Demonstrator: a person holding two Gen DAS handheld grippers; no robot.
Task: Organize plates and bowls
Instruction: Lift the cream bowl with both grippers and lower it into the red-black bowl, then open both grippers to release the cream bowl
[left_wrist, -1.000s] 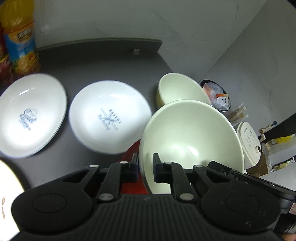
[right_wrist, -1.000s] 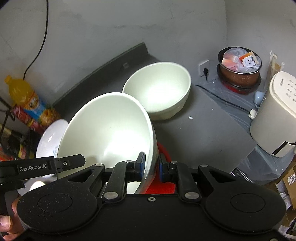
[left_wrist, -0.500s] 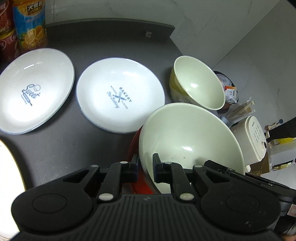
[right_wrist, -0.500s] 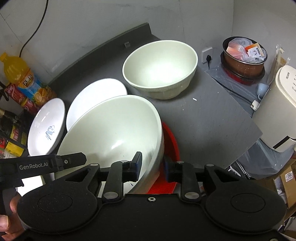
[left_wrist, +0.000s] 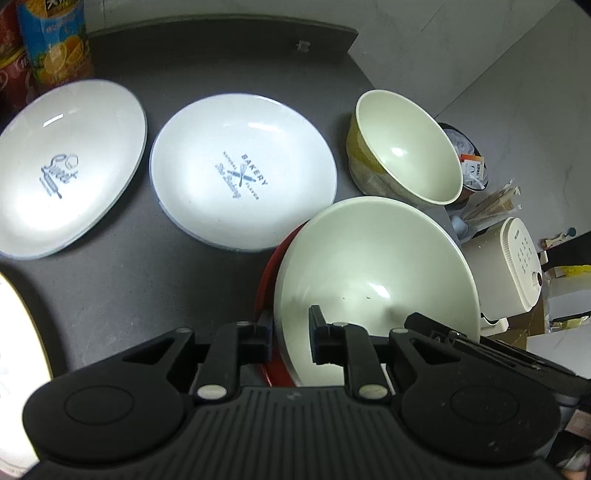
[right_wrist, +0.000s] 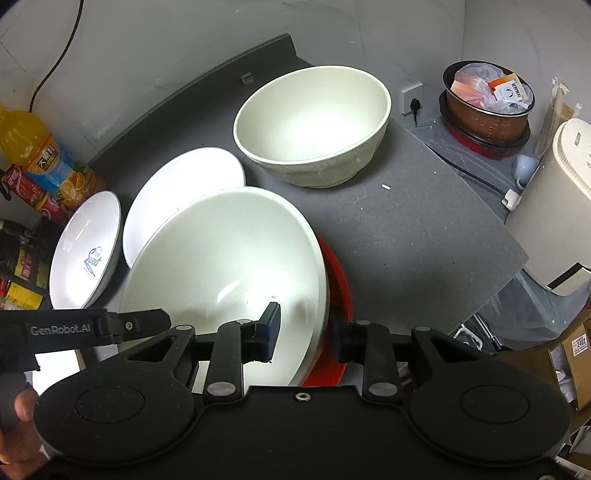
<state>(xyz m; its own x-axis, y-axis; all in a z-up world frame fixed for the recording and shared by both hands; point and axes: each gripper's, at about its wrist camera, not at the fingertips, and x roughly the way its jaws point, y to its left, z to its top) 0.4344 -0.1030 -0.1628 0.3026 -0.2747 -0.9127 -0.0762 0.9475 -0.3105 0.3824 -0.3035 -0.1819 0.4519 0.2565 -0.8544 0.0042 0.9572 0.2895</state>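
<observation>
Two sets of tongs hold opposite sides of a wide cream bowl (right_wrist: 221, 273) above or on a red plate (right_wrist: 338, 280) at the near right of a dark grey desk (right_wrist: 406, 229). Whether the bowl has fully settled onto the red plate cannot be told.

The left tongs (left_wrist: 291, 334) straddle the bowl's near left rim, one finger outside and one inside. A narrow gap shows around the rim, so the grip looks loose or just letting go. The right tongs (right_wrist: 304, 332) straddle the right rim and stand spread, with clear space between the fingers and the bowl wall.

Judged from this, the step in hand is setting the wide bowl down and letting it go. The next move likely calls for drawing both tongs back off the rim without tipping the bowl, then turning to the other dishes.

Farther back on the desk stands a deeper cream bowl (right_wrist: 314, 125). Left of it lie two white plates side by side, one printed "Bakery" (left_wrist: 242, 173) and one printed "Sweet" (left_wrist: 62, 166). An orange drink bottle (left_wrist: 51, 40) stands at the far left.

Both tongs reach forward from the near edge, angled downward. The hand holding the left handle shows at the lower left of the right wrist view.
</observation>
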